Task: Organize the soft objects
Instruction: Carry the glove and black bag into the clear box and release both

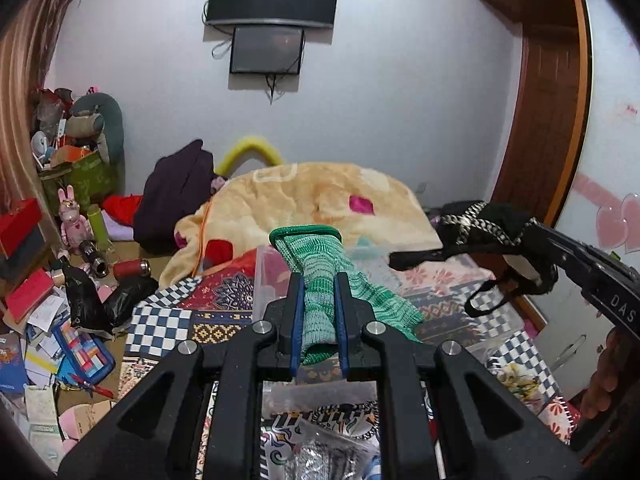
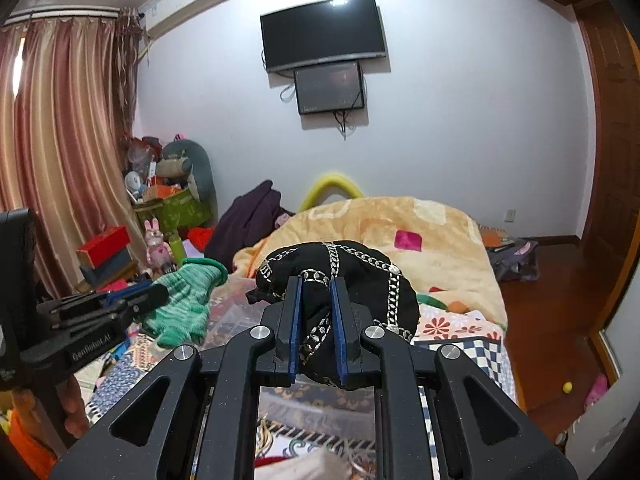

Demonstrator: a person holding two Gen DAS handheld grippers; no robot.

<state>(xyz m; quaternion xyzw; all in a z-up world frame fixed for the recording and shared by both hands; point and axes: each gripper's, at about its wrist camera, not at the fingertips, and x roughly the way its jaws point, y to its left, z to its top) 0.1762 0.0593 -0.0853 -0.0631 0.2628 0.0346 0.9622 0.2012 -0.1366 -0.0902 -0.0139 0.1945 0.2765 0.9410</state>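
We hold green knit glove [image 1: 320, 280] clamped in left gripper [image 1: 319, 280], long axis forward, above clear bin [image 1: 264, 276]; right gripper [image 2: 316, 286] pinches black chain-print cloth [image 2: 340, 272]; both aloft over bed; bin lies nearer left.

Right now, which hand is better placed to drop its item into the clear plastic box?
Left, probably. The left tool holds the green glove right above the clear box, while the right tool holds the black chain-print cloth off to the side.

Your bed [image 2: 460, 344] has a checkered patchwork sheet; a fluffy yellow blanket [image 2: 400, 232] and clear plastic box [image 1: 272, 276] lie on it.
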